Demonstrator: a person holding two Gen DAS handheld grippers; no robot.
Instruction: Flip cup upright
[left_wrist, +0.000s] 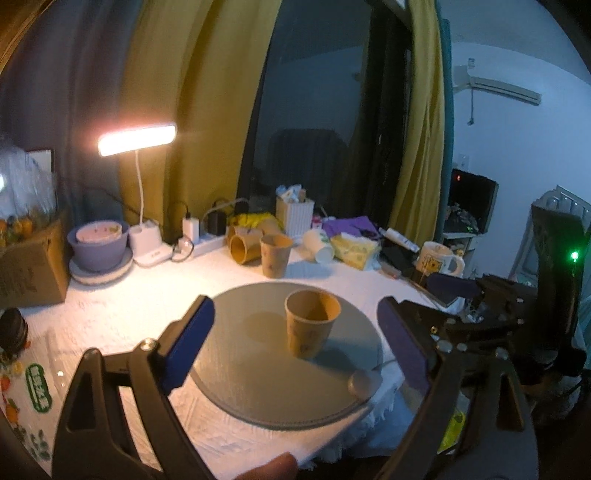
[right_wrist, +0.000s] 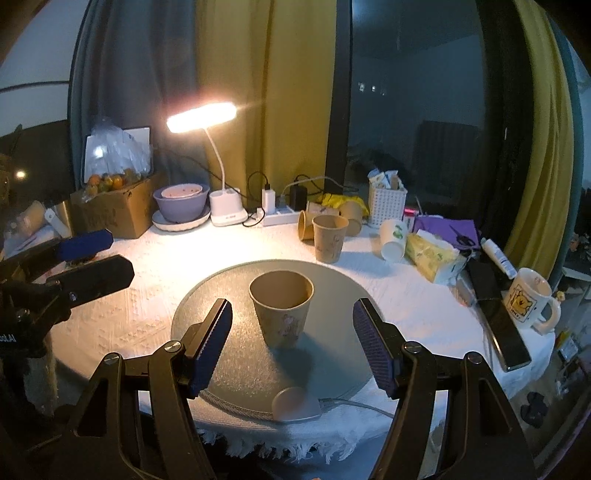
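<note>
On the lamp-lit white tablecloth (right_wrist: 140, 317), the paper cup (right_wrist: 281, 308) stands mouth-up on the grey round mat (right_wrist: 236, 362). Both our left gripper (left_wrist: 295, 347) and right gripper (right_wrist: 291, 343) have jaws spread wide, holding nothing. We judge the flip done, so we back straight off without nudging it.

the brown paper cup (right_wrist: 281, 309) stands upright mid-mat (right_wrist: 221, 369) near the tabletop's (right_wrist: 147, 325) front edge, between the right gripper's (right_wrist: 291, 341) spread fingers (right_wrist: 212, 343), untouched.

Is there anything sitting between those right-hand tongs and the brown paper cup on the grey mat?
Nothing visible. The right tongs are open, and only bare grey mat lies between them and the paper cup, which already stands upright.
</note>
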